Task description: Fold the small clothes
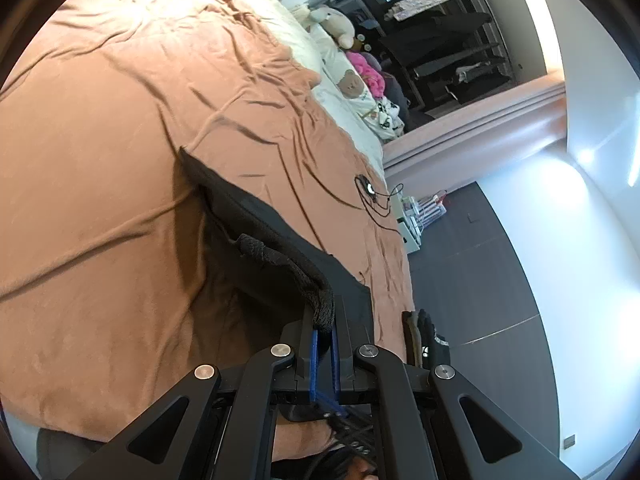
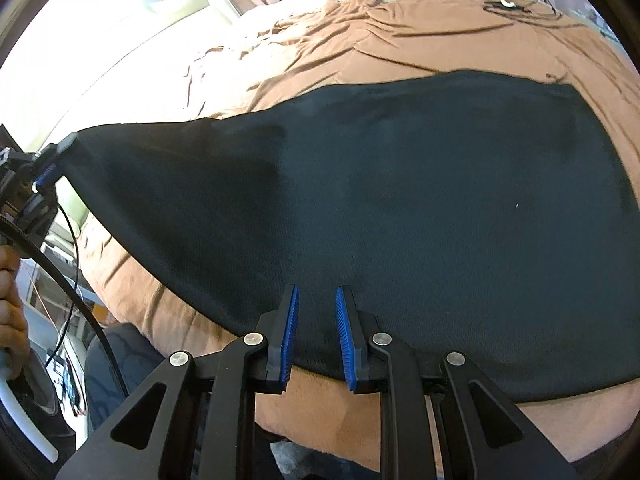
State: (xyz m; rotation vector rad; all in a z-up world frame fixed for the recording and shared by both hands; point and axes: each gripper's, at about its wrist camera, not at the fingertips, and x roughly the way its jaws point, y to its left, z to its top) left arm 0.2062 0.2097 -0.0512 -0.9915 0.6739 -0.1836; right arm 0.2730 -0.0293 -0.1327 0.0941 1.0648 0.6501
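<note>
- Black knit fabric, a small garment (image 2: 380,208), lies spread across the near part of a bed, most of it flat on the cover, its far edge running roughly straight and its near edge reaching the bed's front side.
- One corner of the garment is lifted off the cover at the left of the right wrist view, stretched to a point where the left gripper (image 2: 54,160) pinches it.
- In the left wrist view the left gripper (image 1: 324,320) has its blue-padded fingers closed tight on a bunched black hem, the cloth rising from the bed to the pads.
- The right gripper (image 2: 317,320) hangs over the garment's near edge with its jaws a little apart; the blue ribbed pads (image 2: 345,332) stand above the cloth and grip nothing.
- A hand (image 2: 10,300) holds the left gripper's handle at the far left, with a black cable looping down from it.
- No brand, label or readable writing shows on the garment or the grippers.
- The rust-brown bed cover (image 1: 132,128) is creased, with a cream sheet beyond it.
- A pillow with a bear print (image 1: 352,84) and a plush toy (image 1: 336,24) sit at the head end.
- A small black-and-white object with thin cords (image 1: 370,190) rests on the cover near the bed's edge.
- Dark grey flooring (image 1: 480,264) and pale walls surround the bed; pink curtains hang by a bright window.
</note>
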